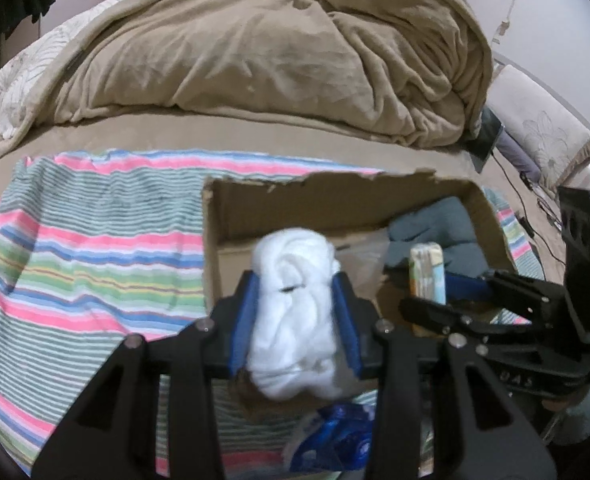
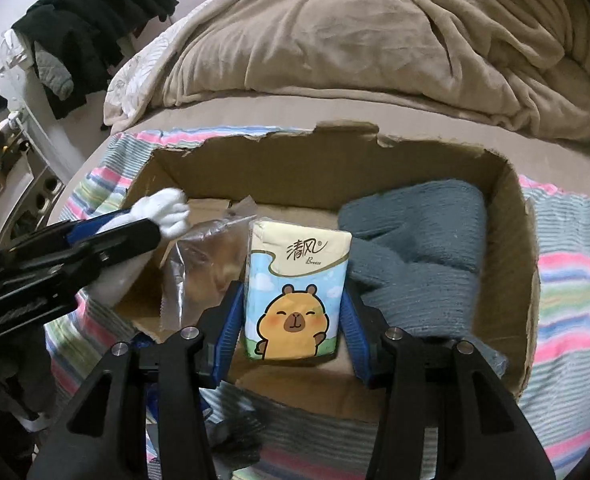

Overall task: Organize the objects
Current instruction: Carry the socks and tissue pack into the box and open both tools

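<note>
Left gripper [image 1: 295, 320] clamped on a soft white bundle of cloth [image 1: 295, 312], blue-padded fingers [image 1: 243, 320] pressed into both sides, bundle bulging out above and below the grip. Hung over the near-left part of an open brown cardboard box [image 1: 231, 216] with torn top edges. Seen from the right wrist view as well: same gripper [image 2: 151, 232] reaching in from the left, white cloth [image 2: 167, 212] poking past the fingertips, above the box's left corner.

Right gripper [image 2: 293, 320] closed on a small pocket tissue pack [image 2: 295, 296], cream and sky-blue wrapper with a cartoon capybara, held upright between blue fingers [image 2: 231, 320], pads tight against both narrow sides. Pack poised above the middle of the box [image 2: 519, 280], near its front wall. From the left view, pack [image 1: 427, 276] shown edge-on, right gripper [image 1: 447, 292] just beside the left one.

Inside the box: folded grey-blue knitted garment [image 2: 415, 248] filling the right half, crumpled clear plastic bag [image 2: 199, 264] lying left of centre, just beside the tissue pack.

Box set on a pastel striped towel [image 1: 87, 248] spread over the bed [image 1: 255, 136]. Rumpled tan blanket [image 1: 255, 52] heaped behind. Blue-and-clear plastic wrapper [image 1: 335, 436] down by the near edge, under the left gripper, blurred.
</note>
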The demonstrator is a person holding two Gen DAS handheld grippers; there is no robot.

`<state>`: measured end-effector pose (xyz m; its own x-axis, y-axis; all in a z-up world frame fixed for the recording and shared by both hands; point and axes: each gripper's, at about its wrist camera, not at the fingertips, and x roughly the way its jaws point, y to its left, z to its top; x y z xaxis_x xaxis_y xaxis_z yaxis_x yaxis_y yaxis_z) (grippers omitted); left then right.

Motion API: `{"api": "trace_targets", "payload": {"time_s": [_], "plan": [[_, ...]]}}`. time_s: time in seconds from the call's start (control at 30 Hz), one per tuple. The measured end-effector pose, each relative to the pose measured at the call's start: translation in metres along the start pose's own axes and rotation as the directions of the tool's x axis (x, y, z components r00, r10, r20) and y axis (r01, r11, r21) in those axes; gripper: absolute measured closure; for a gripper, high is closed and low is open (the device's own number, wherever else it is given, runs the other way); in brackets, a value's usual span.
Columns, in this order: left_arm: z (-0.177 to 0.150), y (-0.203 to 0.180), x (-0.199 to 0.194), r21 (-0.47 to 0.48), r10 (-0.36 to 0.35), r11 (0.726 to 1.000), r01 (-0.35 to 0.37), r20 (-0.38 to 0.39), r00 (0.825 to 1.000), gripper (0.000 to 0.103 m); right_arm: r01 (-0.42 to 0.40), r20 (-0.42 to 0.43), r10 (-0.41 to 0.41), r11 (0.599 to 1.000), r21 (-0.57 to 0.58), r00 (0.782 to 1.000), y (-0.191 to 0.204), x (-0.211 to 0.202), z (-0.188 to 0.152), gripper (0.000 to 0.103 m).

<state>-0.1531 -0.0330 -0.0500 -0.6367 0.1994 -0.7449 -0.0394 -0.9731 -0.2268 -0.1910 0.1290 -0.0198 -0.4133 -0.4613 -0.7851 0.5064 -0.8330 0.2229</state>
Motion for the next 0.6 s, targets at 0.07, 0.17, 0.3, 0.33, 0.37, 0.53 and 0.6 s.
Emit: {"api": "trace_targets", "payload": {"time_s": [0.07, 0.17, 0.3, 0.33, 0.37, 0.53, 0.6], "plan": [[0.000, 0.000, 0.002, 0.008, -0.002, 1.000, 0.002, -0.004, 1.000, 0.063, 0.002, -0.008, -0.002, 1.000, 0.009, 1.000, 0.002, -0.001, -0.003, 0.052], [0.000, -0.001, 0.002, 0.010, -0.006, 1.000, 0.006, -0.010, 1.000, 0.063, 0.016, -0.012, -0.016, 1.000, 0.002, 1.000, 0.006, -0.002, -0.003, 0.052], [-0.001, -0.005, -0.008, 0.016, 0.005, 1.000, -0.005, -0.006, 1.000, 0.061, 0.033, 0.000, -0.033, 0.999, 0.000, 0.999, 0.007, -0.005, -0.001, 0.042], [0.000, -0.006, -0.011, 0.017, 0.014, 1.000, -0.014, -0.002, 1.000, 0.058, 0.036, 0.009, -0.036, 0.999, 0.000, 0.999, 0.006, -0.008, 0.000, 0.034], [-0.001, -0.007, -0.014, 0.020, 0.028, 0.999, -0.028, 0.002, 1.000, 0.056, 0.036, 0.017, -0.036, 0.999, -0.001, 0.999, 0.007, -0.011, 0.000, 0.031], [-0.003, -0.012, -0.033, 0.030, 0.049, 0.998, -0.050, 0.024, 0.999, 0.036, 0.037, 0.036, -0.036, 0.999, -0.012, 0.999, 0.010, -0.027, -0.003, 0.025], [-0.006, -0.013, -0.039, 0.027, 0.051, 0.998, -0.052, 0.027, 0.998, 0.033, 0.033, 0.038, -0.033, 0.999, -0.010, 0.999, 0.010, -0.032, -0.005, 0.024]]}}
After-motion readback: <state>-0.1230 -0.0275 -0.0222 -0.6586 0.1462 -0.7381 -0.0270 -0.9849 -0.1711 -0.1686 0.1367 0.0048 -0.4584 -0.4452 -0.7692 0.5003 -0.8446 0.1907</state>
